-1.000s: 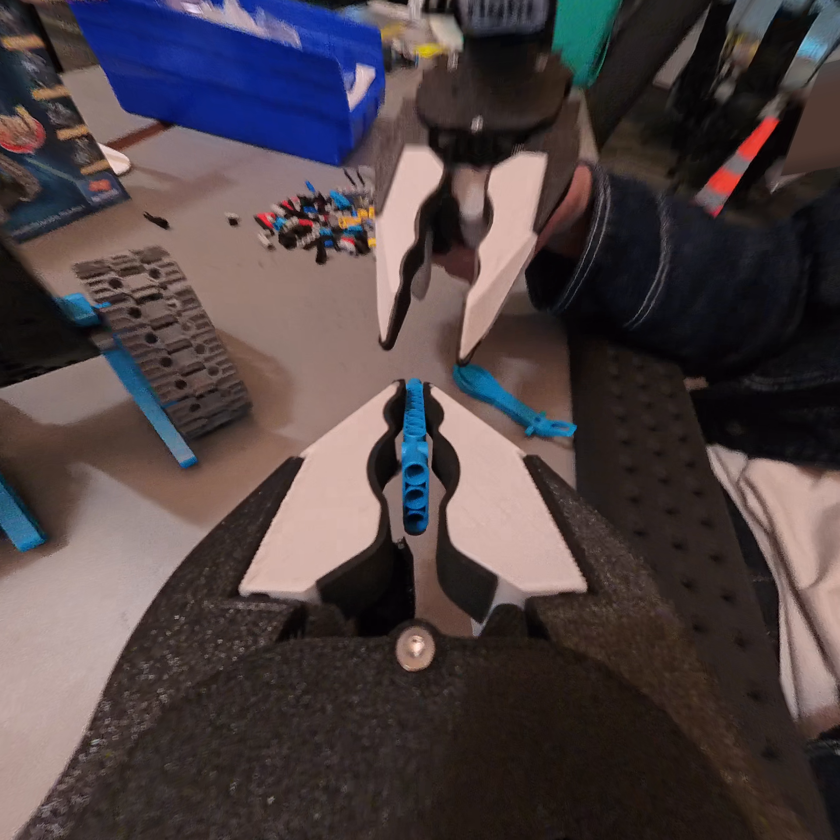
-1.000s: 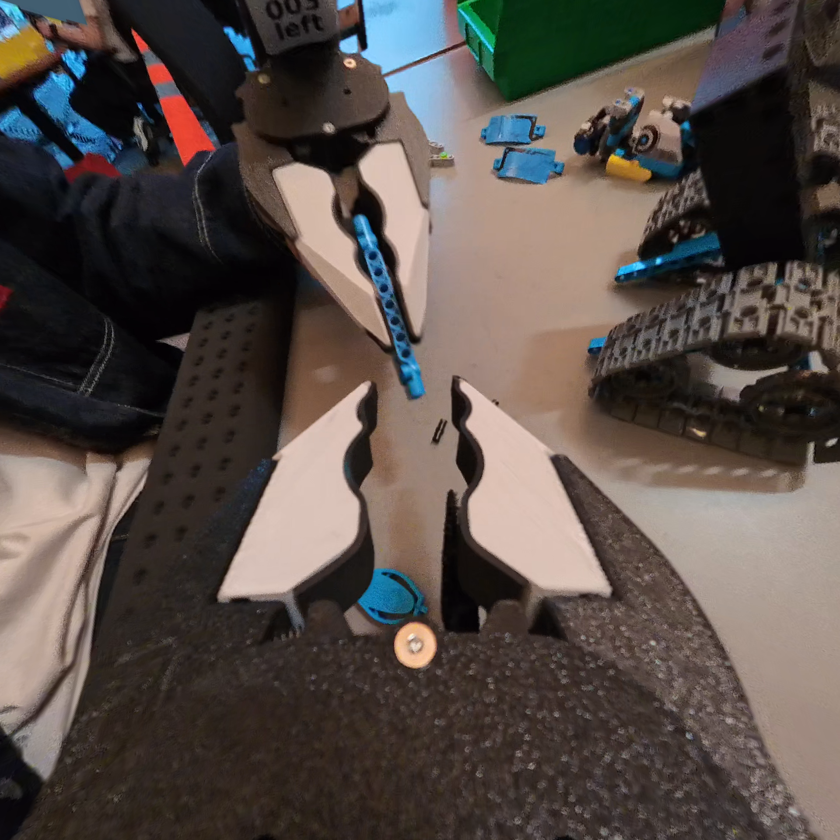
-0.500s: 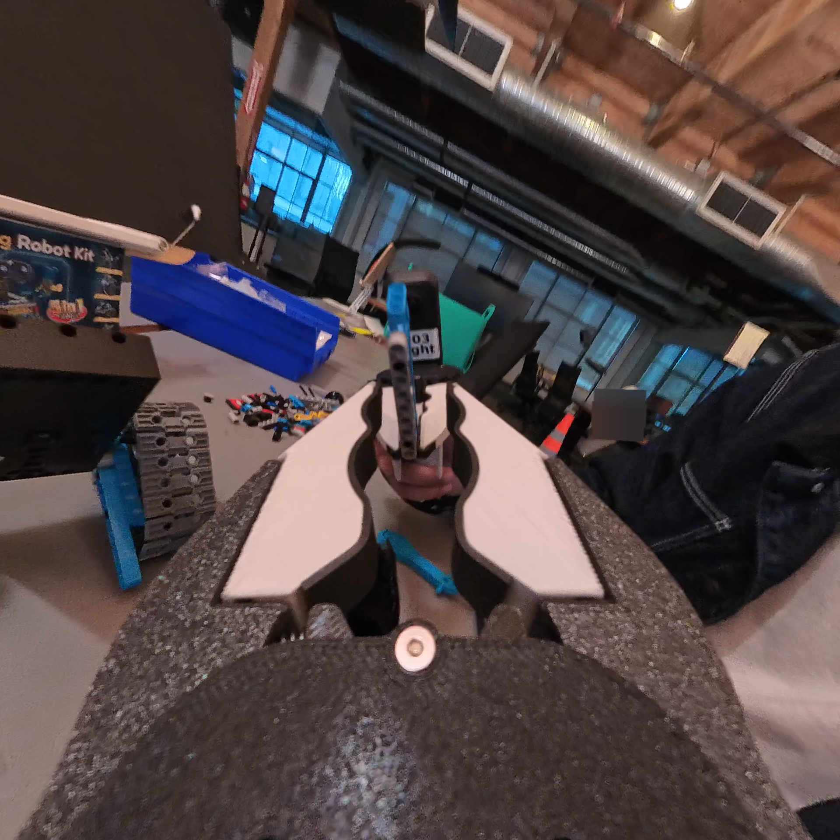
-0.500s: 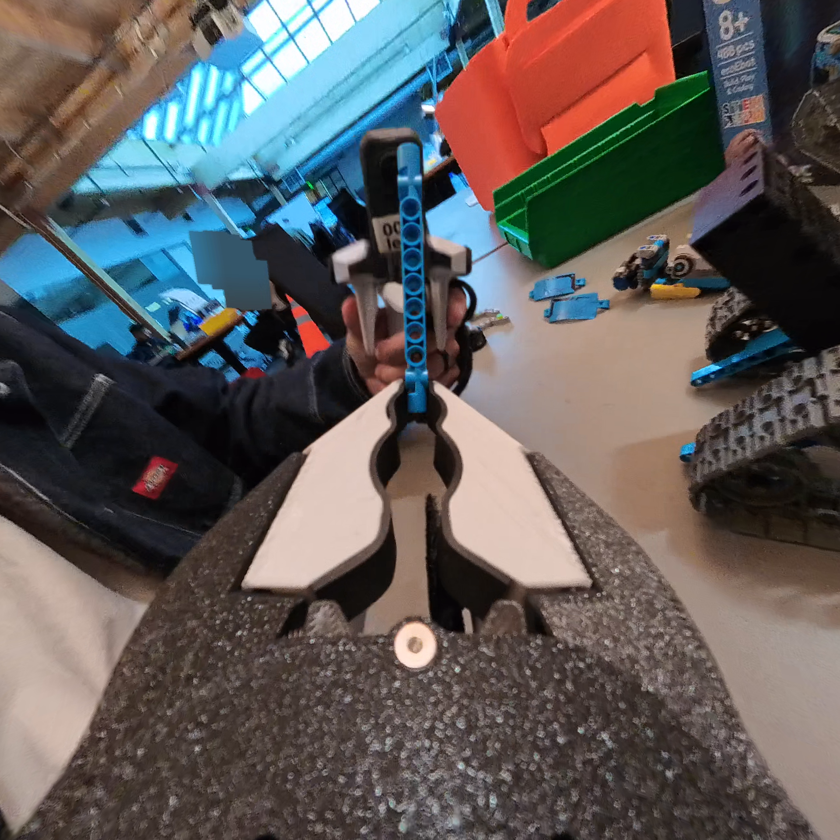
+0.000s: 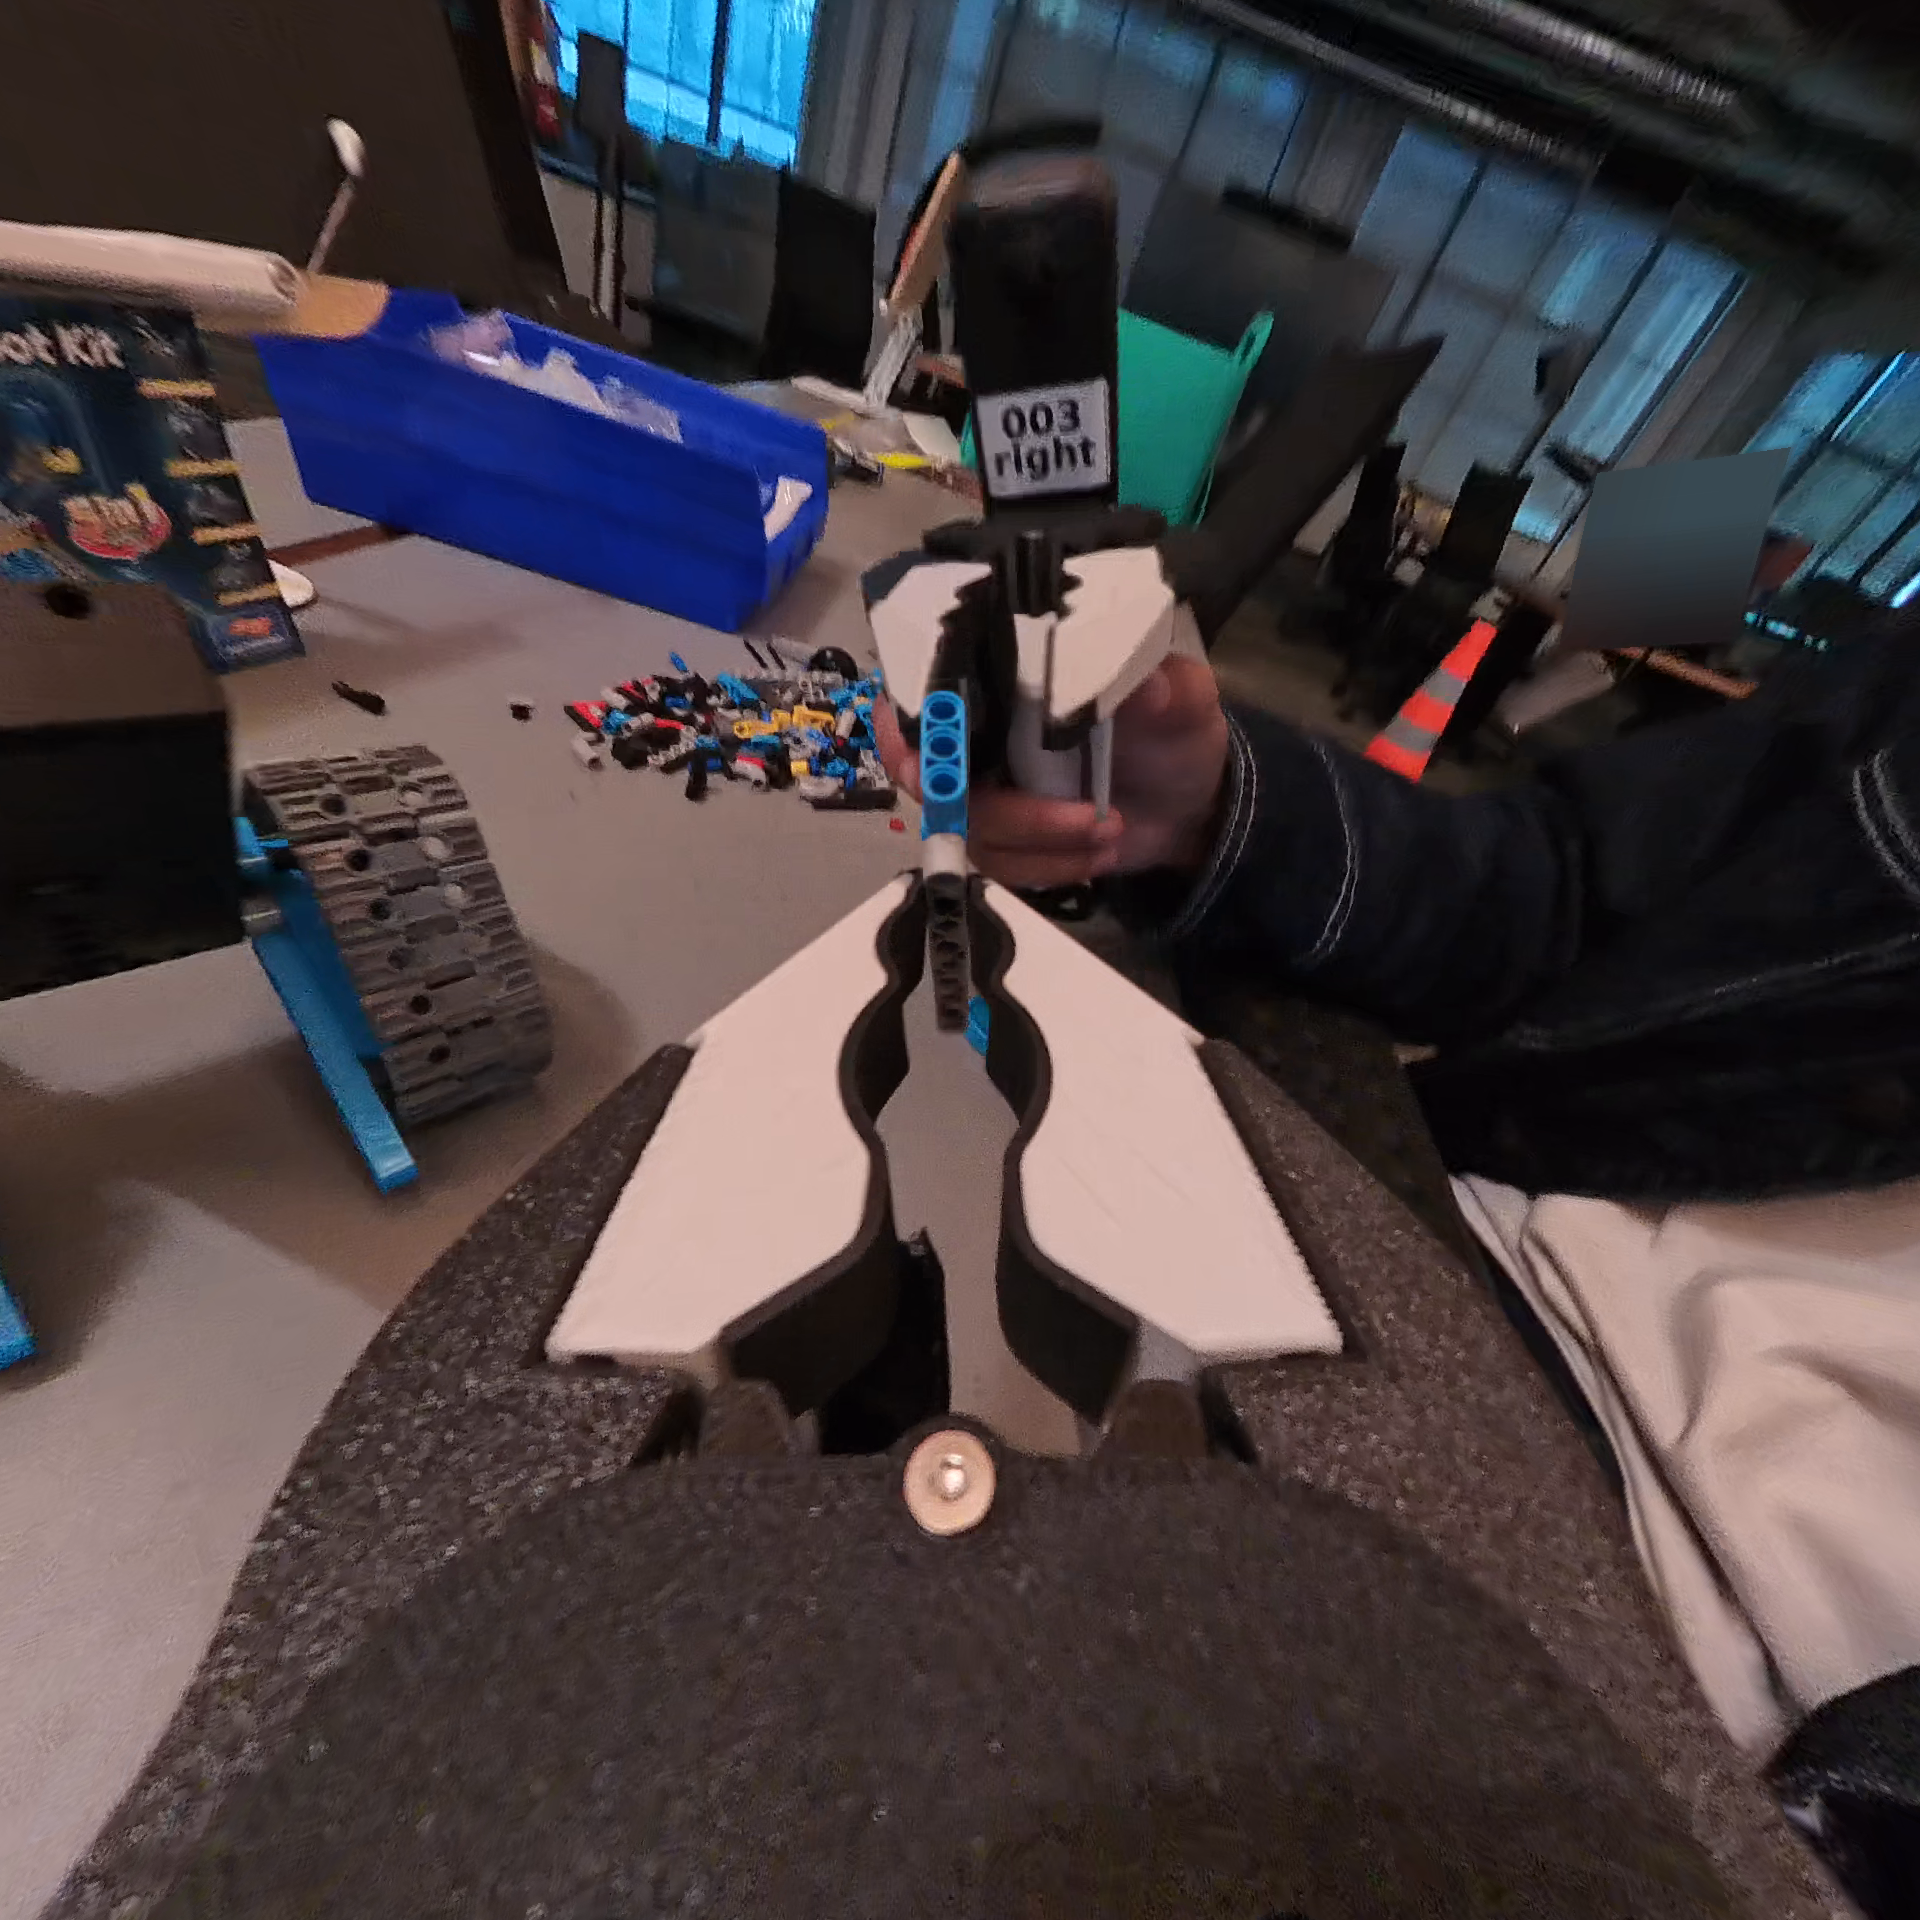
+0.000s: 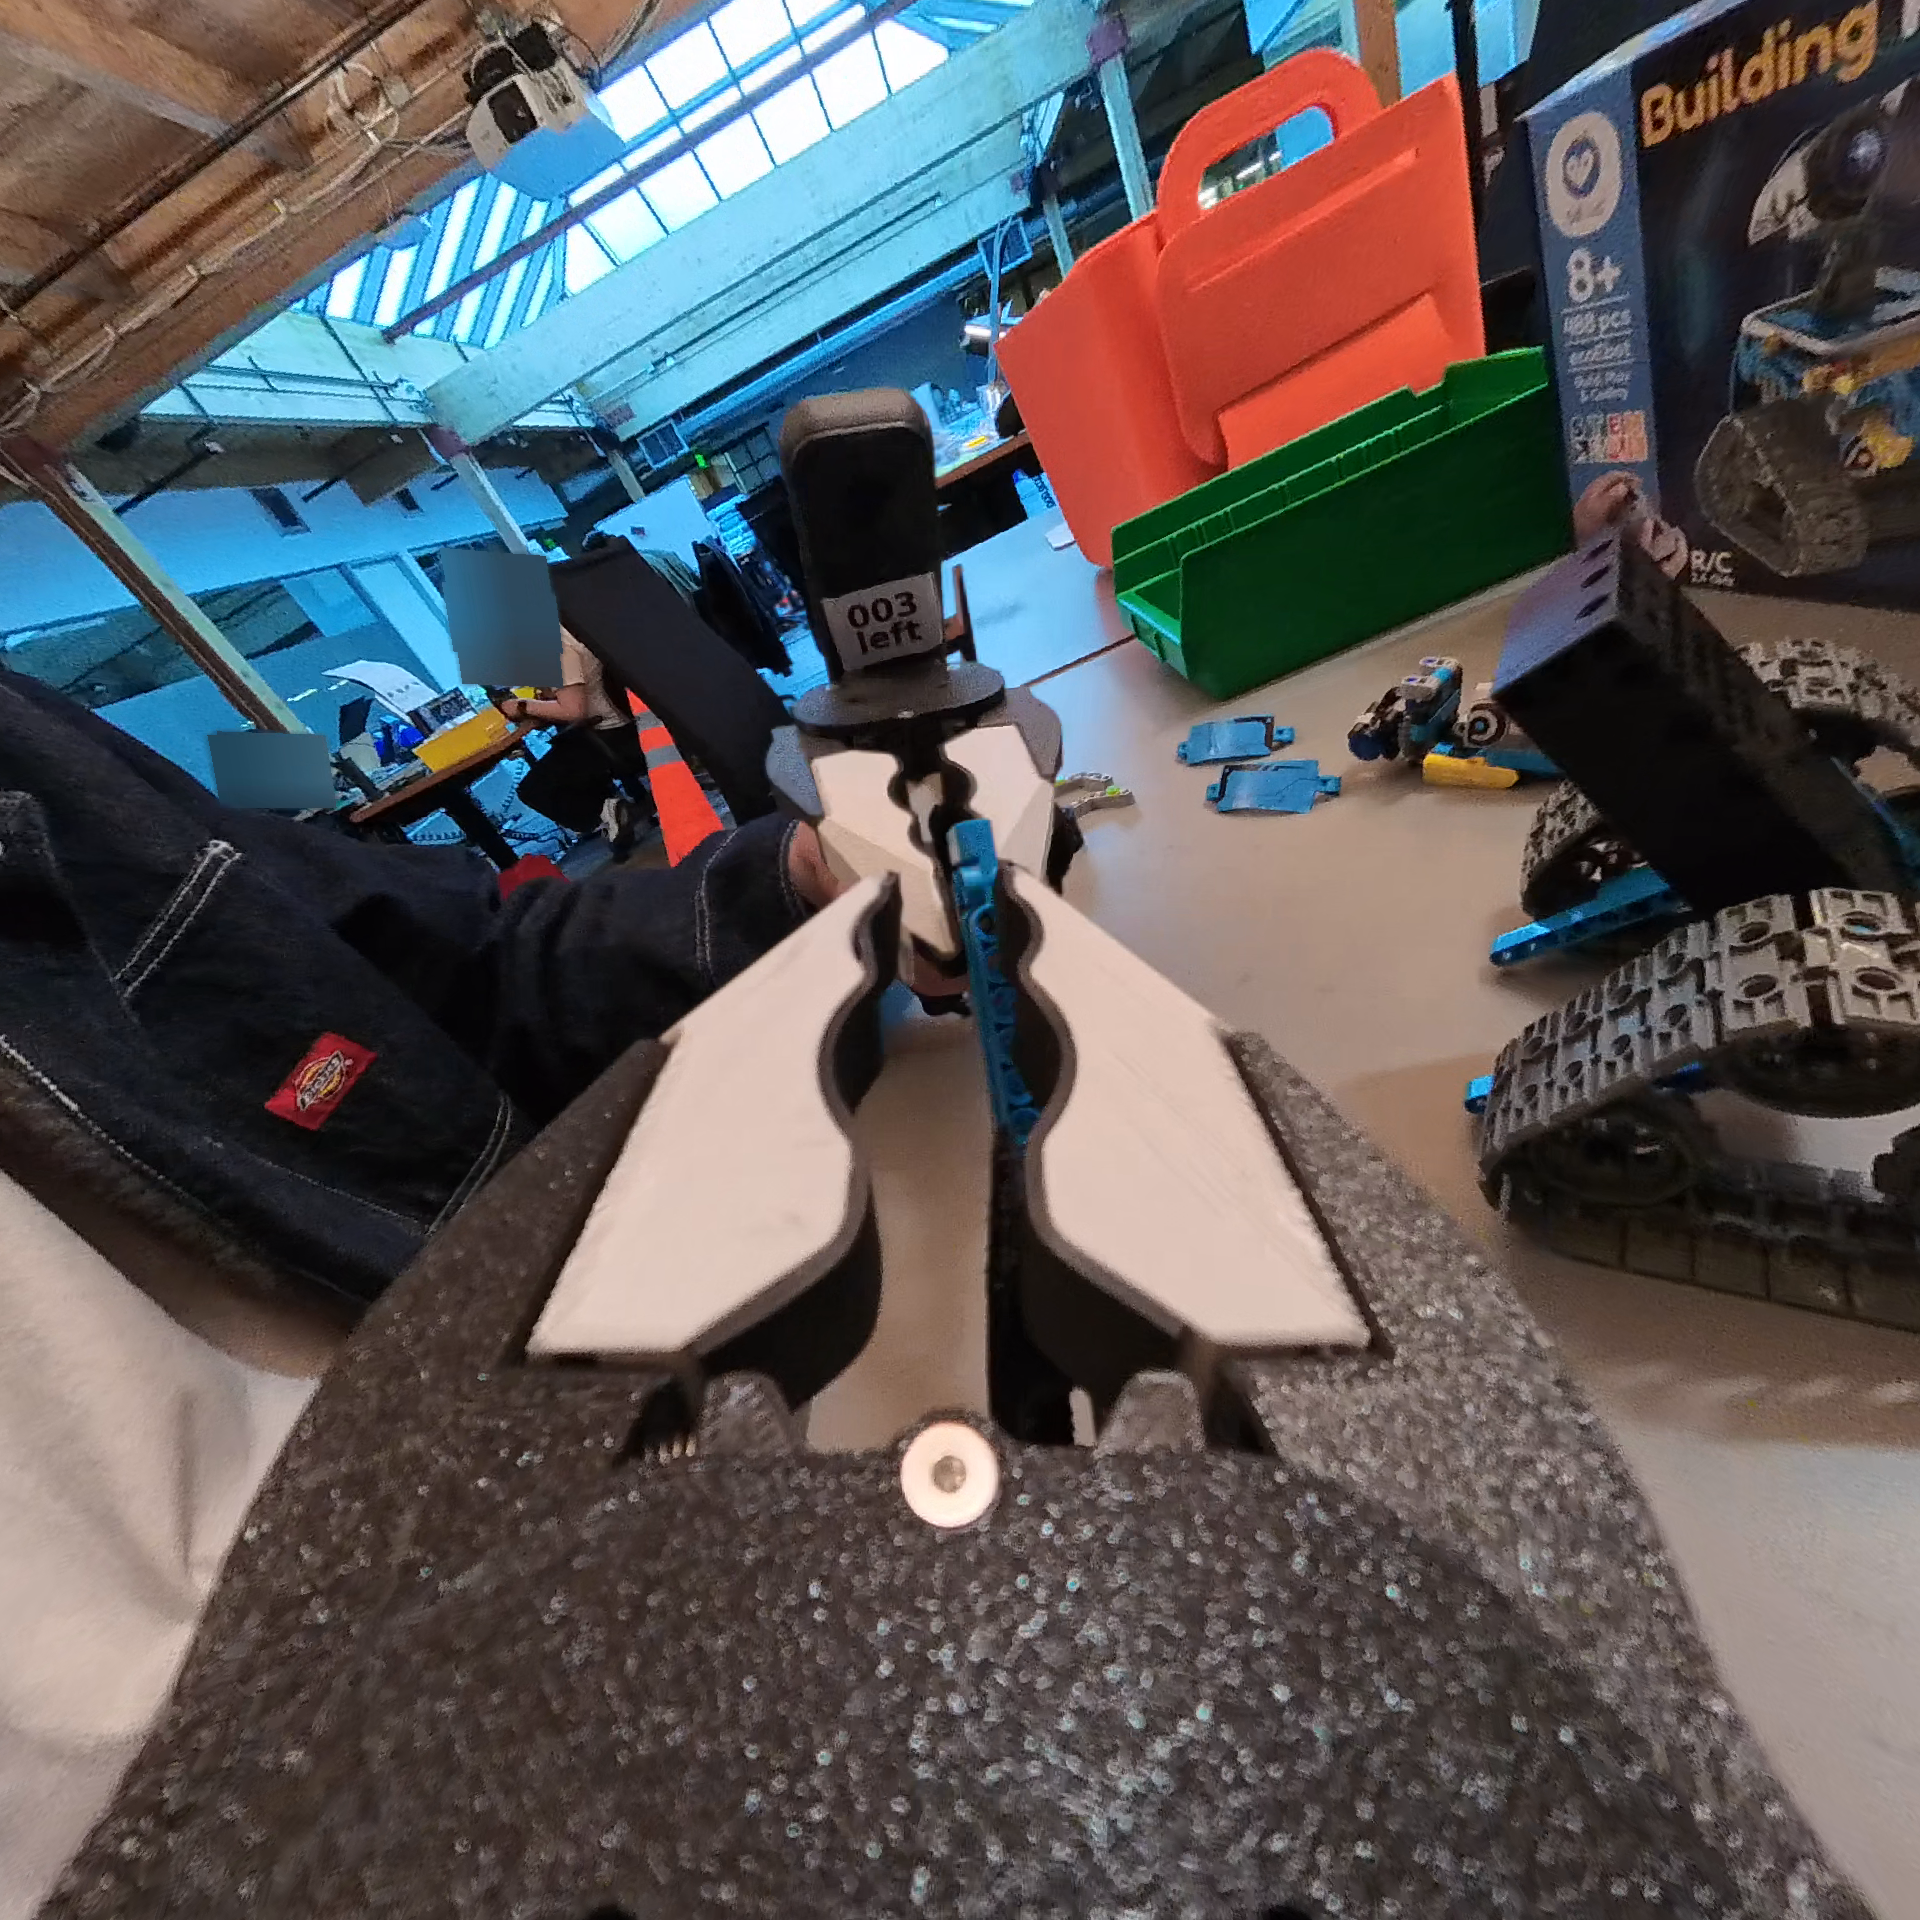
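My left gripper (image 5: 948, 883) is shut on a blue holed beam (image 5: 943, 758), held in the air above the grey table (image 5: 665, 914). The beam's far end sticks out toward my right gripper (image 5: 1003, 707), which a hand holds facing me. In the right wrist view the beam (image 6: 987, 997) runs between the fingers of my right gripper (image 6: 943, 883). It lies against the right finger, with a gap to the left finger, so the jaws are slightly apart. The left gripper (image 6: 935, 831) faces it, tips overlapping.
A grey tracked vehicle (image 5: 405, 935) stands at left; it also shows in the right wrist view (image 6: 1714, 1039) under a black perforated block (image 6: 1683, 727). A blue bin (image 5: 540, 468), a pile of small parts (image 5: 738, 727), a green bin (image 6: 1330, 561), an orange case (image 6: 1299, 270) and a kit box (image 6: 1745, 260) stand farther off. The tips of both grippers are at nearly the same place.
Both grippers have tilted up from the table. The right gripper, open and apart a second ago, closed in on the beam's end and now has the beam deeper between its fingers.
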A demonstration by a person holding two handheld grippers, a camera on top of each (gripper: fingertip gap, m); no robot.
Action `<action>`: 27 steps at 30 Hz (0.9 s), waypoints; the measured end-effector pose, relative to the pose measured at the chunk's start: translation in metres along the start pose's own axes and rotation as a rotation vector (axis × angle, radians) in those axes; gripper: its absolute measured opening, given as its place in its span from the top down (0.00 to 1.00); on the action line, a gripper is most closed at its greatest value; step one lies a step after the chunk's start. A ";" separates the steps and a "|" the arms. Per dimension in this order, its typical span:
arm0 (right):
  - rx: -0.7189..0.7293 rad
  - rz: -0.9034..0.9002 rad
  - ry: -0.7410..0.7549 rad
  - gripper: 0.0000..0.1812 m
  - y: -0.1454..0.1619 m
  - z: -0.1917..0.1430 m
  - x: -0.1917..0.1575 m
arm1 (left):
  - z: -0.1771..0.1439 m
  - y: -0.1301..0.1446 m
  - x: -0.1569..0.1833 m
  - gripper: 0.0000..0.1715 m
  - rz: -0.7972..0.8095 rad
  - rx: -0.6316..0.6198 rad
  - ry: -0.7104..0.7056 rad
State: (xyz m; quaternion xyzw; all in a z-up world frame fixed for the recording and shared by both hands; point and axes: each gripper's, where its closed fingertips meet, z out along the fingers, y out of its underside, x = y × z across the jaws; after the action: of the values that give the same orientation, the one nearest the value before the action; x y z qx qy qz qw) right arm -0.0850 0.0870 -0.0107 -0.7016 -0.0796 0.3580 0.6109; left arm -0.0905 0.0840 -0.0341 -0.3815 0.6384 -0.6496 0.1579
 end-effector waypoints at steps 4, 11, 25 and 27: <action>-0.009 0.004 -0.002 0.95 0.002 -0.001 0.001 | 0.001 0.001 0.004 0.97 -0.008 -0.006 0.020; -0.118 -0.028 0.032 0.96 0.020 0.007 0.004 | 0.005 0.007 0.005 0.97 0.003 -0.034 0.024; -0.086 -0.002 0.014 0.97 0.013 0.004 0.002 | -0.003 -0.018 0.005 0.96 -0.035 0.114 0.030; -0.080 0.004 0.002 0.97 0.013 0.005 0.000 | -0.006 -0.021 0.006 1.00 -0.057 0.130 0.052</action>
State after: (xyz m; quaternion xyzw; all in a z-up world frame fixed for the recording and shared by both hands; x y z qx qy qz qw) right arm -0.0920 0.0877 -0.0227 -0.7262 -0.0918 0.3549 0.5816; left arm -0.0930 0.0865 -0.0120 -0.3715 0.5874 -0.7038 0.1472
